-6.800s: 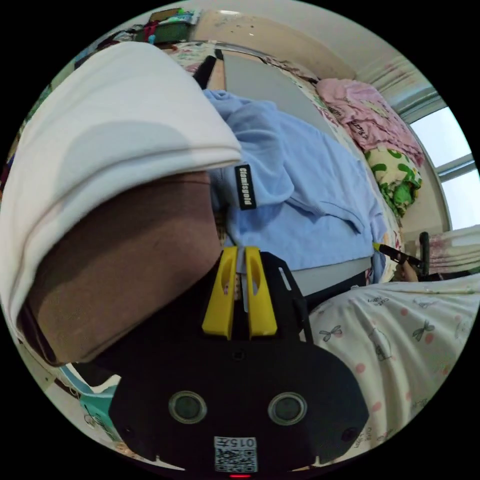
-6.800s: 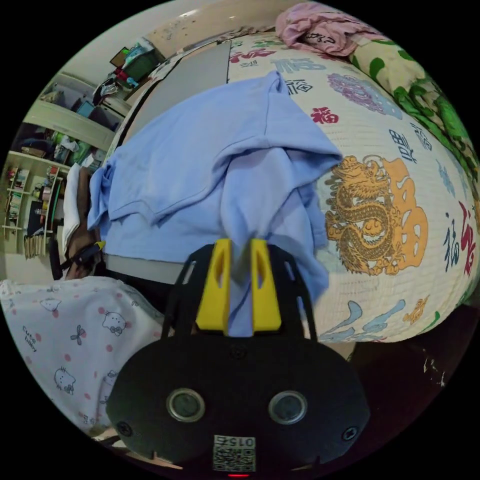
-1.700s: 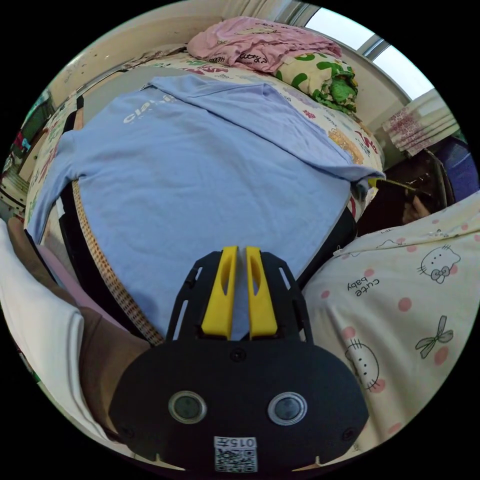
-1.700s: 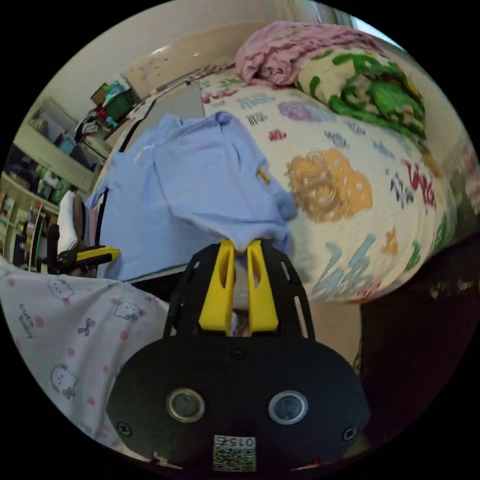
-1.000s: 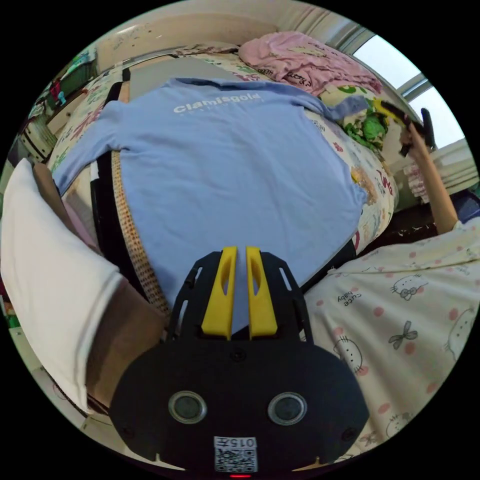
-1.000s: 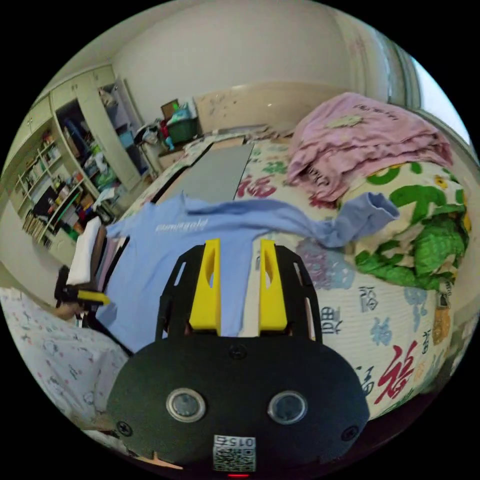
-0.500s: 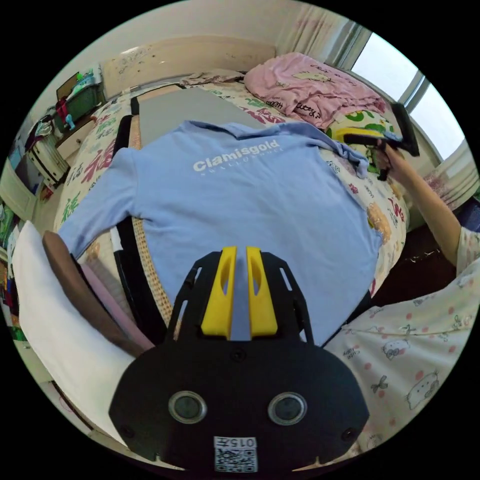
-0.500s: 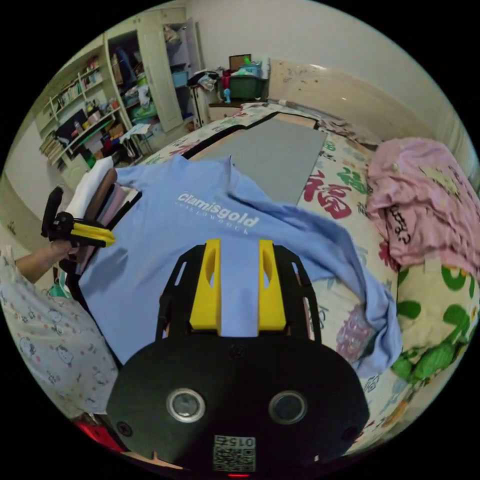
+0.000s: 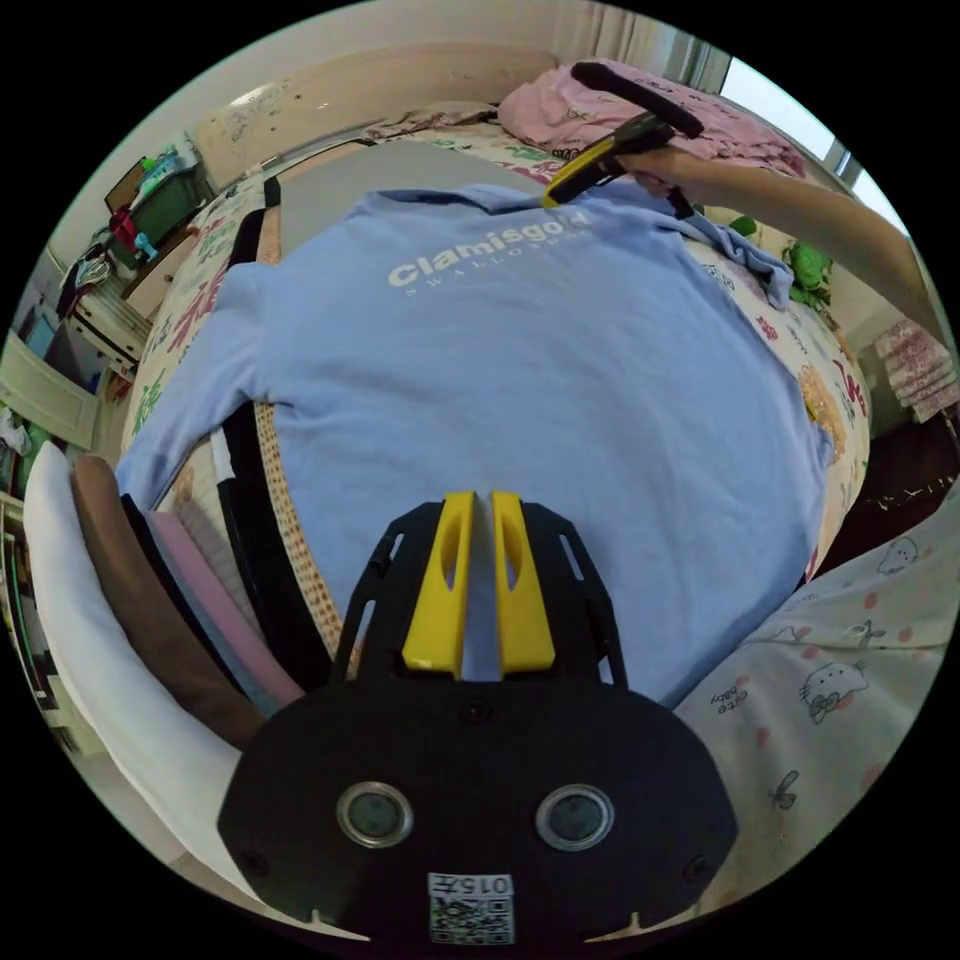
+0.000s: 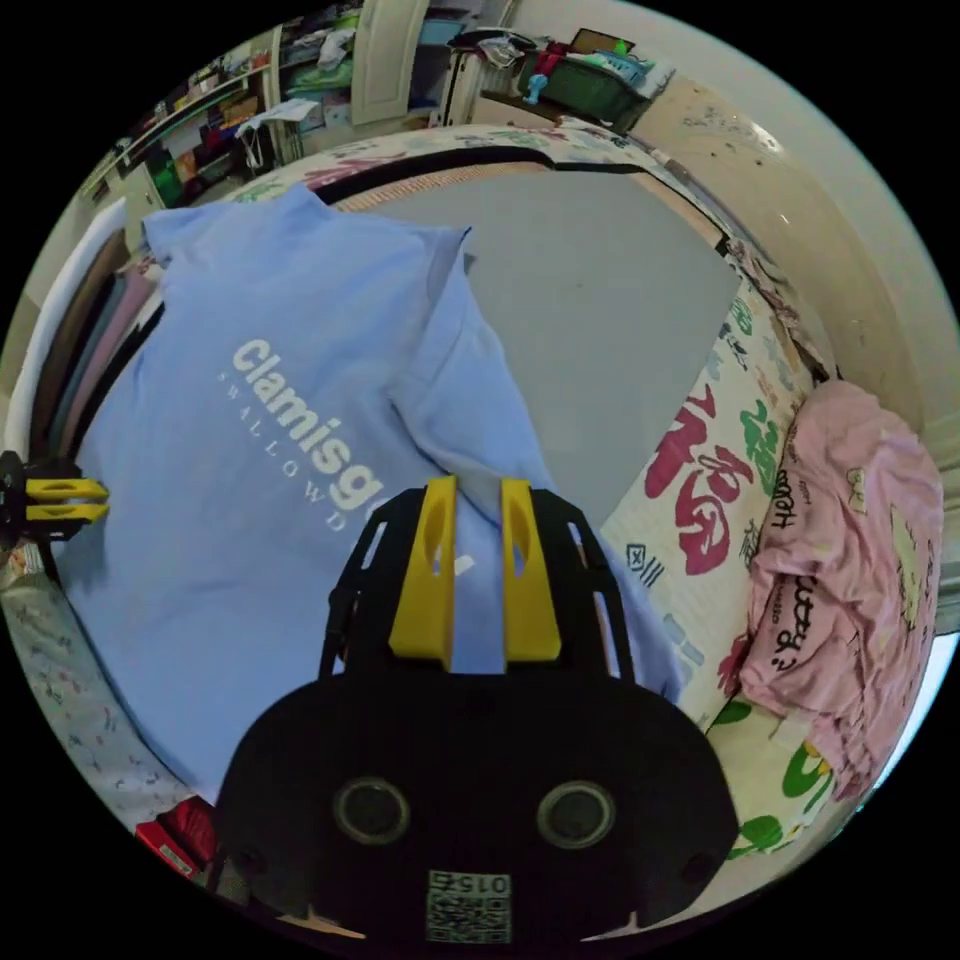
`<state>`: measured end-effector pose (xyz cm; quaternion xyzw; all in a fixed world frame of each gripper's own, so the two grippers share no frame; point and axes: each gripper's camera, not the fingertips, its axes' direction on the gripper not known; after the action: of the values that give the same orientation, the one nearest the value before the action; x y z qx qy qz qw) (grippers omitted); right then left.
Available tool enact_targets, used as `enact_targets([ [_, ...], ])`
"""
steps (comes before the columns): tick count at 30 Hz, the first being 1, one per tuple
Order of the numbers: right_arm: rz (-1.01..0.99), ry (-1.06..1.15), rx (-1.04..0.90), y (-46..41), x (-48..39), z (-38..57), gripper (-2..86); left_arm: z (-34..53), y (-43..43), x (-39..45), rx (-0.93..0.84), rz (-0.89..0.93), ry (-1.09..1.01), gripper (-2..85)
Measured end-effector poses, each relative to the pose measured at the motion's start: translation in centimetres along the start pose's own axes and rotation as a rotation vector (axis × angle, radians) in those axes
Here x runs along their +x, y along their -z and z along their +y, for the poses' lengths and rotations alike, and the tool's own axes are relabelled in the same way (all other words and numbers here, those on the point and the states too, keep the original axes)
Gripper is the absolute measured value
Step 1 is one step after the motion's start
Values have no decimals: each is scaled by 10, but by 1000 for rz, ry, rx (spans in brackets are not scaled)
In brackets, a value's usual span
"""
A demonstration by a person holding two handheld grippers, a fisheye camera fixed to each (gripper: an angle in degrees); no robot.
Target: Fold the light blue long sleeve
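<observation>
The light blue long sleeve [image 9: 520, 380] lies spread flat, print side up, across the bed [image 10: 700, 470], partly over a grey mat [image 10: 600, 290]. The left tongs [image 9: 478, 580] are clamped on its hem. The right tongs [image 10: 470, 575], jaws slightly apart, hover at its shoulder beside the mat.

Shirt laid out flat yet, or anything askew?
Mostly flat, back up. One sleeve lies bunched and twisted on the patterned bedcover near the right gripper; the hem hangs off the bed edge by the left gripper.

The light blue long sleeve [image 10: 300, 420] hem (near side) hides behind the right hand-held gripper [image 10: 475, 570].
</observation>
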<state>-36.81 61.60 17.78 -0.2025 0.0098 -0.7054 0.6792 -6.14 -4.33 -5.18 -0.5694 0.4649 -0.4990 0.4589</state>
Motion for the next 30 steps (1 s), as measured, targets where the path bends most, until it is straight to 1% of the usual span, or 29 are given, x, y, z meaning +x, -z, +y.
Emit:
enact_targets([
  [1,15,-38,20,-1,16,-5,7,2,0,-1,3,4,7,21],
  [3,61,-168,54,1,50,-13,0,14,0,-4,25,22,23,18],
  [5,154,-412,67,5,103,-20,0,22,-1,-6,41,36,33,15],
  [6,135,-463,74,8,116,-21,1,26,-2,-8,46,43,34,14],
  [8,67,-652,101,20,159,-16,15,31,-3,-9,45,50,29,13],
  [10,23,-699,143,36,175,-8,54,35,-4,-12,45,60,40,13],
  [13,-81,-634,237,71,173,21,73,45,-5,-17,43,79,77,13],
  [15,-161,-572,282,94,161,53,81,56,-1,-19,7,84,99,16],
  [17,-261,-515,318,122,140,113,84,73,9,-20,-1,78,111,22],
  [18,-280,-516,316,127,135,130,85,89,20,-20,13,71,124,28],
  [19,-310,-538,306,137,125,167,86,98,25,-20,19,69,132,33],
  [20,-332,-579,289,144,115,207,89,117,35,-21,23,62,150,42],
  [21,-341,-604,279,147,110,227,90,138,42,-21,12,50,177,51],
  [23,-360,-754,209,157,95,306,99,169,47,-21,-25,43,215,60],
  [24,-361,-790,187,159,91,324,103,190,49,-20,-49,50,232,66],
  [26,-327,-937,98,170,77,388,119,222,48,-16,-82,50,257,74],
  [29,-357,-1058,73,183,64,443,127,263,39,-13,-134,35,305,83],
  [30,-359,-1072,67,185,63,449,128,273,34,-16,-134,62,328,84],
])
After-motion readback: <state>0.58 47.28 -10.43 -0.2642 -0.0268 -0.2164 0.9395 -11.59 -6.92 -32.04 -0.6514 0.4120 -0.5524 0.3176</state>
